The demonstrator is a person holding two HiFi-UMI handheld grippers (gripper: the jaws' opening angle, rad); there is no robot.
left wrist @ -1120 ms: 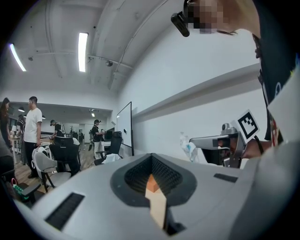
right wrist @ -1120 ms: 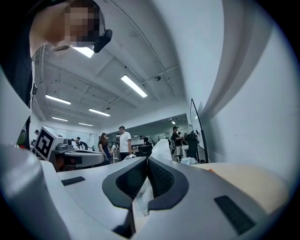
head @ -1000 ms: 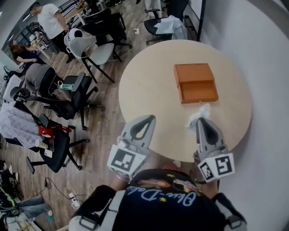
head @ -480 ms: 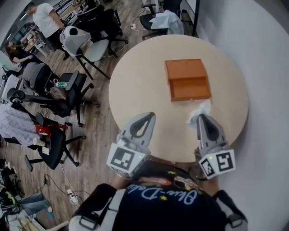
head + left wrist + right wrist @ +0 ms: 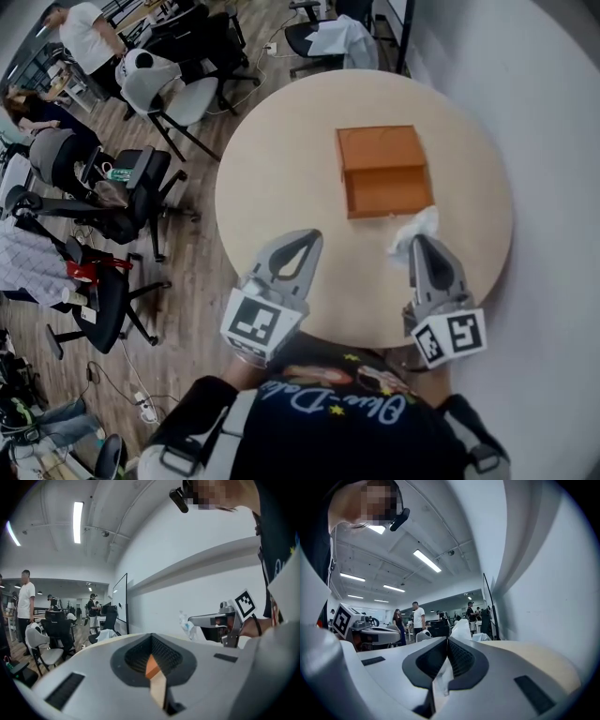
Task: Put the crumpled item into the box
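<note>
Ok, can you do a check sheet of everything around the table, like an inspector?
Surface: round beige table, only the box on it.
Job's things: orange box lies open on the table; crumpled white paper is near the box, not in it.
Clutter: nothing seen.
Grippers: right gripper shut on the paper; left gripper shut, empty.
Cables: floor cables left of the person.
Surroundings: office chairs, people far off, a white wall.
</note>
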